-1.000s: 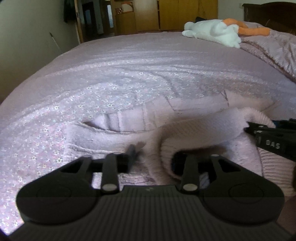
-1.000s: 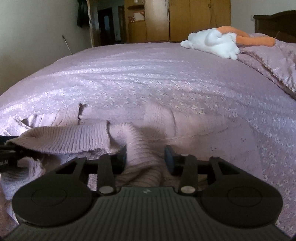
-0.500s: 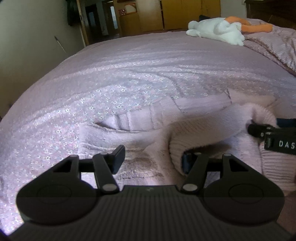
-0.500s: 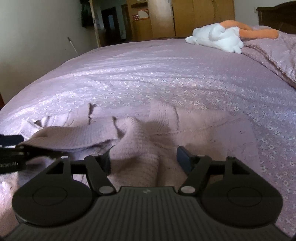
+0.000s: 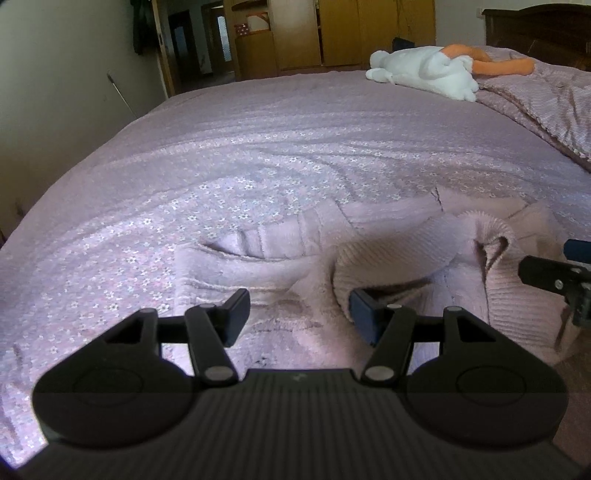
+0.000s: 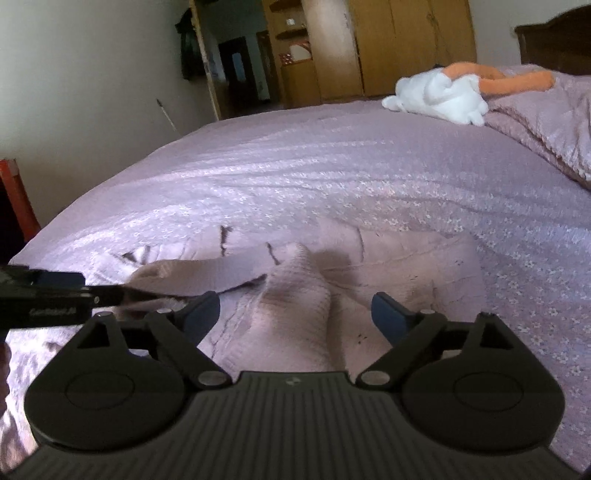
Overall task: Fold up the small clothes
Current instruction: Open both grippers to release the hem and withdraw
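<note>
Pink knitted sweater (image 5: 280, 266) lies rumpled on the bed (image 5: 295, 147), directly ahead of and beneath both grippers. Left gripper (image 5: 297, 308) hangs just over it with fingers spread apart, holding nothing; a raised fold sits by its right finger. Right gripper (image 6: 295, 314) is likewise spread wide, a ridge of knit rising between its fingers, seemingly untouched. Far ahead to the right rests a white plush toy (image 6: 439, 98).

Ribbed pale pink knit sweater (image 5: 406, 258), soft and fuzzy; floral woven cotton bedspread (image 5: 295, 147), matt; matt black plastic left gripper (image 5: 299, 314); plush white toy (image 5: 424, 75); far wooden wardrobe (image 5: 332, 33), smooth
</note>
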`<action>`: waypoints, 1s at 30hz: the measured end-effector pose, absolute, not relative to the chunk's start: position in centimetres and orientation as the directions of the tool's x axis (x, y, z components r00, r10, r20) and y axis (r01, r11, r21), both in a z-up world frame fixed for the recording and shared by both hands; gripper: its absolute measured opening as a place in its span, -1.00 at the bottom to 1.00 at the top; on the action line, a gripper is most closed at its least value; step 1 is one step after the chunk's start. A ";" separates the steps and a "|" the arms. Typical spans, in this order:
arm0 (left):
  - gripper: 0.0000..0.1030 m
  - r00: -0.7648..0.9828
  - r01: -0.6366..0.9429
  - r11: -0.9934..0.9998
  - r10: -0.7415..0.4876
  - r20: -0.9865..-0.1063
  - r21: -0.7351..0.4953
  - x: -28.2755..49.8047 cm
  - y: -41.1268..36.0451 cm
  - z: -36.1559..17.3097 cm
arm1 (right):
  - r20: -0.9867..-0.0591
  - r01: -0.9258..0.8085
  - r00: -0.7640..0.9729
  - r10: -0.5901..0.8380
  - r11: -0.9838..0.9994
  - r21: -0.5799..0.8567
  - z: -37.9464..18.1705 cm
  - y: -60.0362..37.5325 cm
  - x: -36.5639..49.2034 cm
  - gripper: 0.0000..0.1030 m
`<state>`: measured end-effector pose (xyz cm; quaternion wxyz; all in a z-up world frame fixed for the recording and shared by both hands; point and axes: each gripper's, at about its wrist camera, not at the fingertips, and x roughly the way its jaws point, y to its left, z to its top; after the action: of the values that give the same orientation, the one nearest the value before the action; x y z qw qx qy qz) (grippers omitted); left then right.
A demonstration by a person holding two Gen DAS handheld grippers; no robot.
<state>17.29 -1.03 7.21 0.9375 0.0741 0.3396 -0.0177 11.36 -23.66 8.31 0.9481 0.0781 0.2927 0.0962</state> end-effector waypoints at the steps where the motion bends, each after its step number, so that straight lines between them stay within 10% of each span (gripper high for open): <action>1: 0.21 0.768 0.081 0.989 0.019 -0.640 0.126 17.1 -0.9 7.3 | -0.538 -0.144 0.811 0.231 0.969 0.199 8.4 -23.6 10.9 0.82; 30: 0.21 0.704 0.004 0.997 0.055 -0.708 0.081 10.9 2.4 4.9 | -0.528 -0.276 0.812 0.250 0.961 0.030 6.7 -19.7 5.0 0.87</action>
<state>10.86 2.44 4.94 0.9222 0.0382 0.3845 0.0140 4.99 -19.69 6.74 0.9514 -0.0238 0.2742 0.1381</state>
